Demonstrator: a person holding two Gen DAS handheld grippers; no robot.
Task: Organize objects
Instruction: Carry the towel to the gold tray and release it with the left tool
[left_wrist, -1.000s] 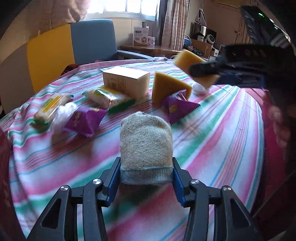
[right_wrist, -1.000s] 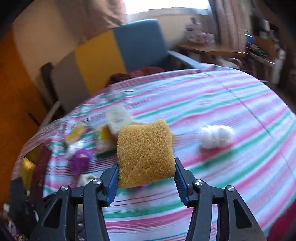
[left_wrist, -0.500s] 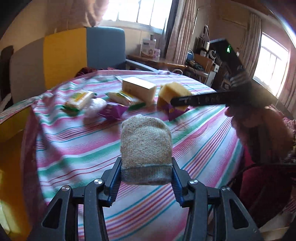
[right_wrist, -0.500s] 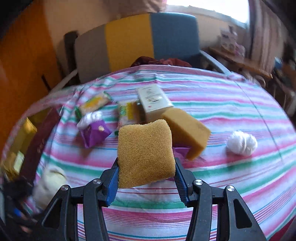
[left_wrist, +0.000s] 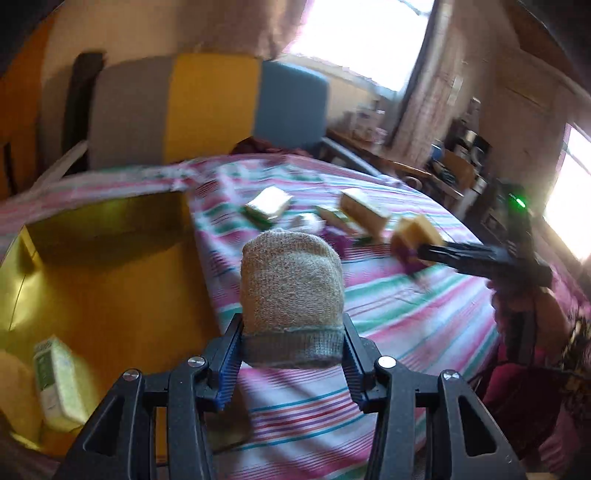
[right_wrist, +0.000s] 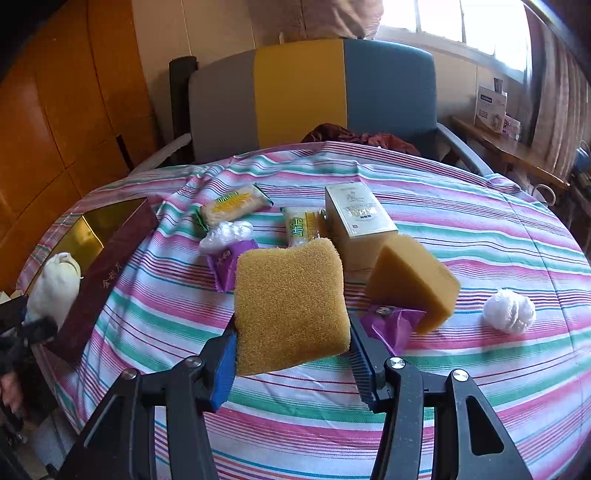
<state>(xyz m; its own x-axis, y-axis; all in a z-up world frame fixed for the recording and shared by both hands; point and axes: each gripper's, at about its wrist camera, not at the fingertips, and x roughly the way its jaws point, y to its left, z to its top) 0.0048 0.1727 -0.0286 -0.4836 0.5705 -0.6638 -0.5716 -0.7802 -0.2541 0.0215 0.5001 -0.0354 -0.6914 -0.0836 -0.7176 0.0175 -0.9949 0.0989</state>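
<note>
My left gripper is shut on a rolled grey sock, held by the left edge of the striped table beside an open gold-lined box. A white packet lies in that box. My right gripper is shut on a yellow sponge above the tablecloth; it shows in the left wrist view too. A second sponge wedge rests on a purple packet.
The maroon-sided box sits at the table's left edge with a white pouch inside. On the cloth lie two yellow snack packs, a white carton, another purple packet, and a white ball. A chair stands behind.
My left gripper has swung left with the sock, from facing the table's middle to over the gold-lined box edge. My right gripper has turned with the sponge and now faces the objects squarely.
</note>
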